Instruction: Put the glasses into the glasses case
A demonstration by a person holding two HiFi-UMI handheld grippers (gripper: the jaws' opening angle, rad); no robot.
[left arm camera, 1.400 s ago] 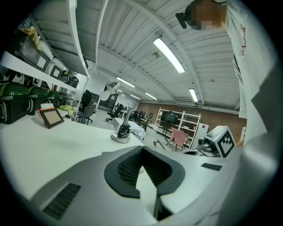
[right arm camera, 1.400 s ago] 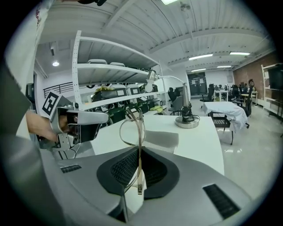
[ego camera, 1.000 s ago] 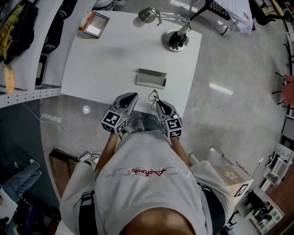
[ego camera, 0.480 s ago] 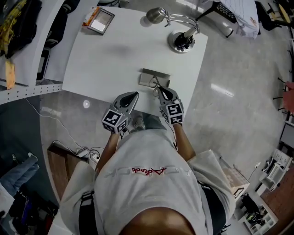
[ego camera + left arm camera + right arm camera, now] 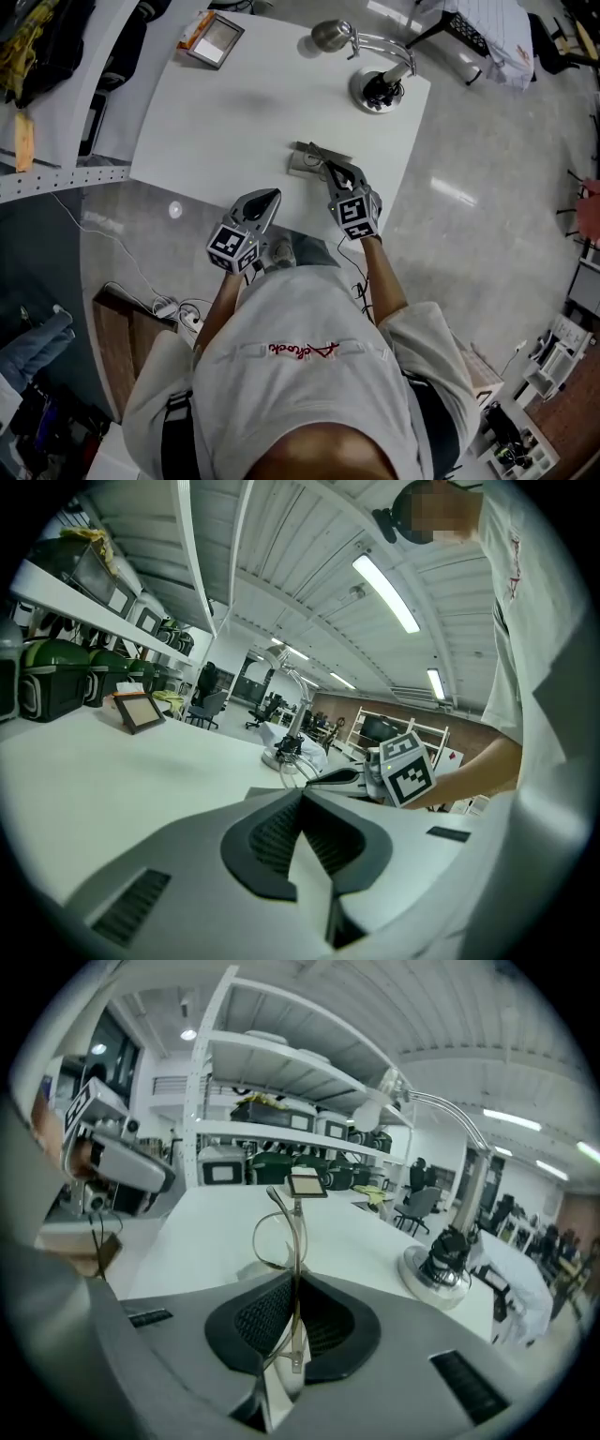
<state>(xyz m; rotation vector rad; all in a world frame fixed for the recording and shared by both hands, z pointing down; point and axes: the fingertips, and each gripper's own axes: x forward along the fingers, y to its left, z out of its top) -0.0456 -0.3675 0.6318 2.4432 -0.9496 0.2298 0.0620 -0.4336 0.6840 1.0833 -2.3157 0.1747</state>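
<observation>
Head view from above shows a person in a white shirt (image 5: 300, 366) standing at the near edge of a white surface (image 5: 234, 122), holding two hand-held grippers, one in each hand.

The left hand-held gripper (image 5: 266, 200) sits close to the body at the near edge of the surface, its forearm bent in and its tip aimed across the top. In the left gripper view its jaws (image 5: 302, 797) are pressed together with nothing between them.

The right hand-held gripper (image 5: 330, 171) reaches further out on a straighter forearm and tilts downward. Its tip is over the one glasses case (image 5: 309, 161), a grey box lying open near the front right of the surface. In the right gripper view its jaws (image 5: 295, 1283) are clenched on the one pair of glasses (image 5: 297, 1241). These are thin wire-framed glasses, gripped by a temple, with a lens loop standing up just beyond the jaw tips. From above, the glasses are too thin to make out against the case, so whether they touch it cannot be told.

Further back on the right stands one desk lamp (image 5: 380, 89) with a round base and a curved silver neck. At the far left corner lies one small framed picture (image 5: 214, 37). Shelving (image 5: 56, 94) runs along the left side.
</observation>
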